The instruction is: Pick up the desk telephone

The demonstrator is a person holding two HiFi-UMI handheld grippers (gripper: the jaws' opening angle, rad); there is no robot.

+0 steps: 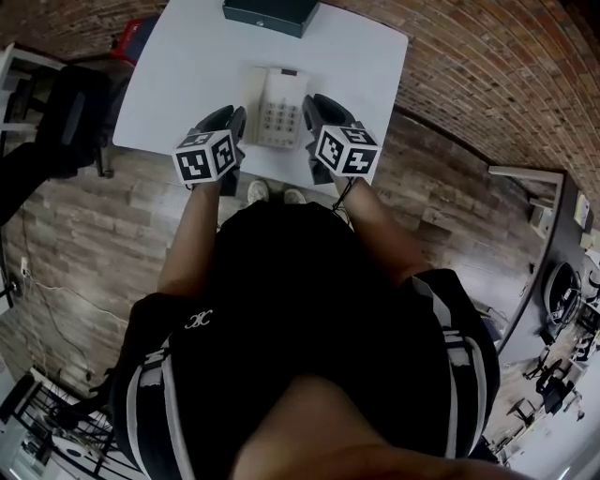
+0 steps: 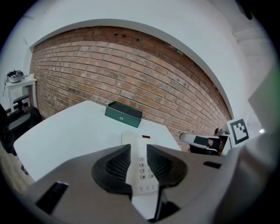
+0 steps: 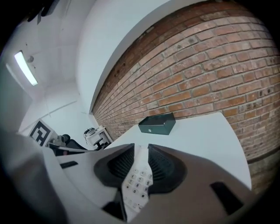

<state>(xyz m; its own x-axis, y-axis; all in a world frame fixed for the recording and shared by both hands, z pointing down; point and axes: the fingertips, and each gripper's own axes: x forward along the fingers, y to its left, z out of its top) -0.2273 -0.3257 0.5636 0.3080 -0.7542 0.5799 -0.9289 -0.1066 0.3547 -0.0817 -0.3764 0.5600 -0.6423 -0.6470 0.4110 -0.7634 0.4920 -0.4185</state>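
Observation:
The white desk telephone [image 1: 277, 108] lies near the front edge of a white table [image 1: 178, 66], keypad up. My left gripper [image 1: 234, 122] hangs at the phone's left side and my right gripper [image 1: 314, 112] at its right side, both close to it. In the left gripper view the jaws of my left gripper [image 2: 139, 151] stand a narrow gap apart, and the phone's keypad [image 2: 142, 165] shows through that gap, beyond them. The right gripper [image 3: 141, 153] likewise has a narrow gap, with the keypad [image 3: 137, 180] seen past it. Nothing is held.
A dark green box [image 1: 270, 14] sits at the table's far edge, against the brick wall. A black office chair [image 1: 70, 117] stands left of the table. Another desk [image 1: 534, 178] is at the right. The floor is wood plank.

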